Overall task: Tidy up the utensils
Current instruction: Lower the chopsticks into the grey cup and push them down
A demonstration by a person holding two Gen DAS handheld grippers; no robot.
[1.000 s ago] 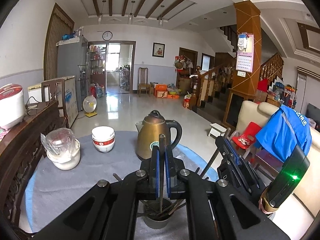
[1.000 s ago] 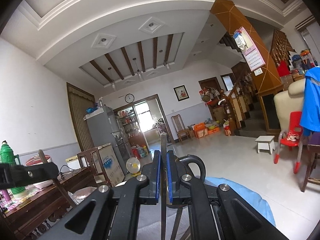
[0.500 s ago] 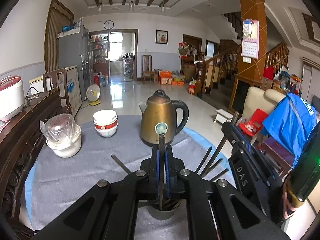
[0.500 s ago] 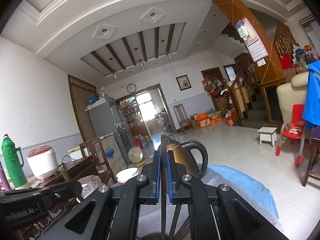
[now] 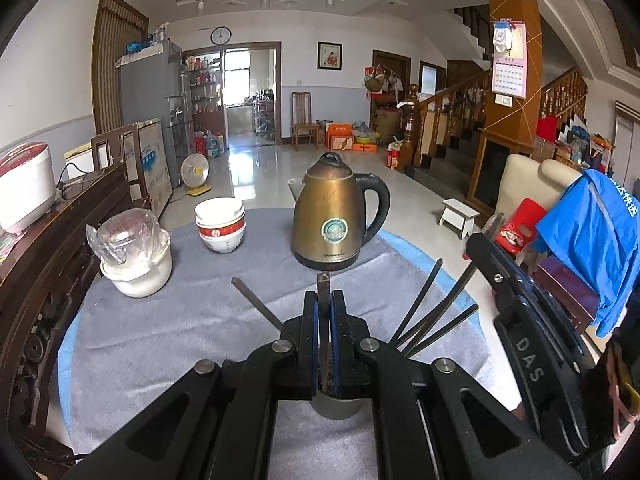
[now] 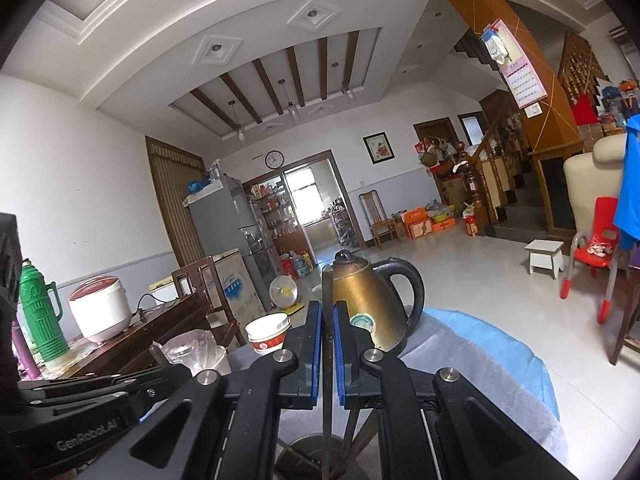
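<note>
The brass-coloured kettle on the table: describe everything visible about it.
The kettle is a tarnished, brass-coloured metal electric kettle with a domed lid and knob, a black loop handle on its right side, a short spout at the left and a round green label on the front. It stands upright on a dark base on the grey cloth, lid closed. Nothing touches it; the stacked bowls sit apart to its left.

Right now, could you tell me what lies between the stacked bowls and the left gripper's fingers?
In the left wrist view, one dark chopstick sticks up across grey tablecloth between the bowls and the fingers.
</note>
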